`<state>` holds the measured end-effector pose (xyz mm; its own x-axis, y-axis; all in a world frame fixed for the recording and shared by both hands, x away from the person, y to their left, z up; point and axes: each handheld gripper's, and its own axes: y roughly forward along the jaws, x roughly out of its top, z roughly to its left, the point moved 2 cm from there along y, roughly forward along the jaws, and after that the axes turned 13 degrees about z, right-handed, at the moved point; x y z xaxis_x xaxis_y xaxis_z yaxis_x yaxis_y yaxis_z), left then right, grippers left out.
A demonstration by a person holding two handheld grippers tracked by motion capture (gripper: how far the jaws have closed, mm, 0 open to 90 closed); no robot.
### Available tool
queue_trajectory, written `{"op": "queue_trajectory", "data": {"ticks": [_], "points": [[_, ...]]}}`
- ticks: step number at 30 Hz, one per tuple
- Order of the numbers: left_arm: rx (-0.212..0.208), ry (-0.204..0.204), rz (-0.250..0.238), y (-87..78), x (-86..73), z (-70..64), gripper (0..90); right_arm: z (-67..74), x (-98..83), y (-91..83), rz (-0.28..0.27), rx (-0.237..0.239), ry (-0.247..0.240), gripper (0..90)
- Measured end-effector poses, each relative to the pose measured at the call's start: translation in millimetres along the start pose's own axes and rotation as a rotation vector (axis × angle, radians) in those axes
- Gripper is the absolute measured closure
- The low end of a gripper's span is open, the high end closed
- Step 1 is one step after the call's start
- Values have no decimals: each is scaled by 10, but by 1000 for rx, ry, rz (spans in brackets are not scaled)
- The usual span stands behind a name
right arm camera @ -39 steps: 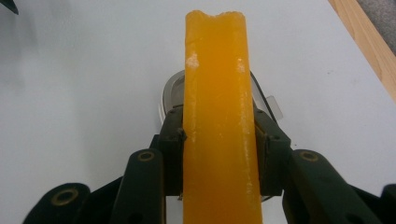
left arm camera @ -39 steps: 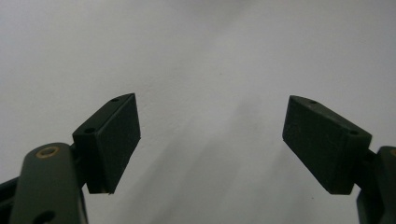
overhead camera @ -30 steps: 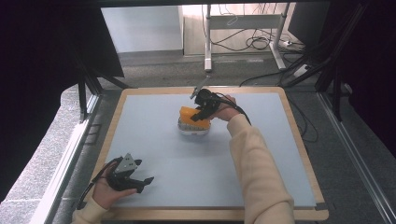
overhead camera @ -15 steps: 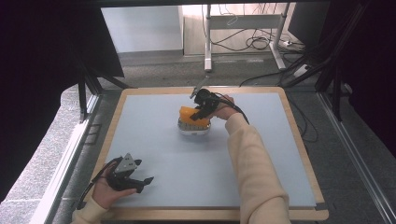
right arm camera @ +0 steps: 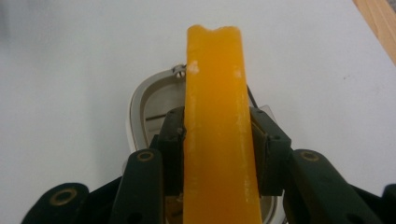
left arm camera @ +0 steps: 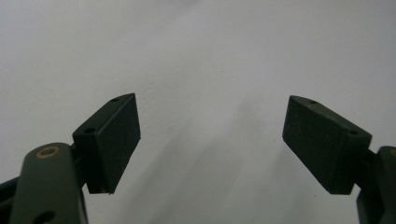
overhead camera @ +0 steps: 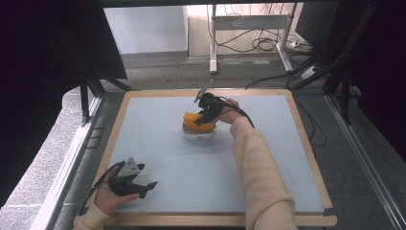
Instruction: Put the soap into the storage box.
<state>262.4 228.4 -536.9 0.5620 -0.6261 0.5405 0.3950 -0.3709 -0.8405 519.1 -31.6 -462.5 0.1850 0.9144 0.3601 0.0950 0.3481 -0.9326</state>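
On the grey table (overhead camera: pixel 268 158), right gripper (overhead camera: pixel 207 116) clamped an orange piece (right arm camera: pixel 217 140) above a white dish (overhead camera: pixel 199 132); left gripper (left arm camera: pixel 210 140) lay w/ jaws apart, nothing held.

My right arm (overhead camera: pixel 261 177): cream knit sleeve. Left gripper (overhead camera: pixel 130 179): black body w/ grey 3-cornered plate, black cable. Fingers (left arm camera: pixel 112 140): matte black blocks, brass-ringed pivots.

Table (overhead camera: pixel 158 143) evenly lit, surroundings dark; close views soft-focused, faint shadows.

A pale blue table (overhead camera: pixel 191 177) with a wooden rim carries 1 white container (overhead camera: pixel 198 132) near its middle.
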Motion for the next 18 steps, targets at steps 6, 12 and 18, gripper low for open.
{"op": "queue_trajectory", "data": {"ticks": [6,12,18], "points": [[-1,-1,-1,0,1,-3,191,-9,-4,-60,-40,-82,49,401],[0,1,2,4,5,-9,192,-7,-28,-99,-82,-148,142,265],[1,3,5,7,6,-9,192,15,-38,-142,-121,-165,185,240]]}}
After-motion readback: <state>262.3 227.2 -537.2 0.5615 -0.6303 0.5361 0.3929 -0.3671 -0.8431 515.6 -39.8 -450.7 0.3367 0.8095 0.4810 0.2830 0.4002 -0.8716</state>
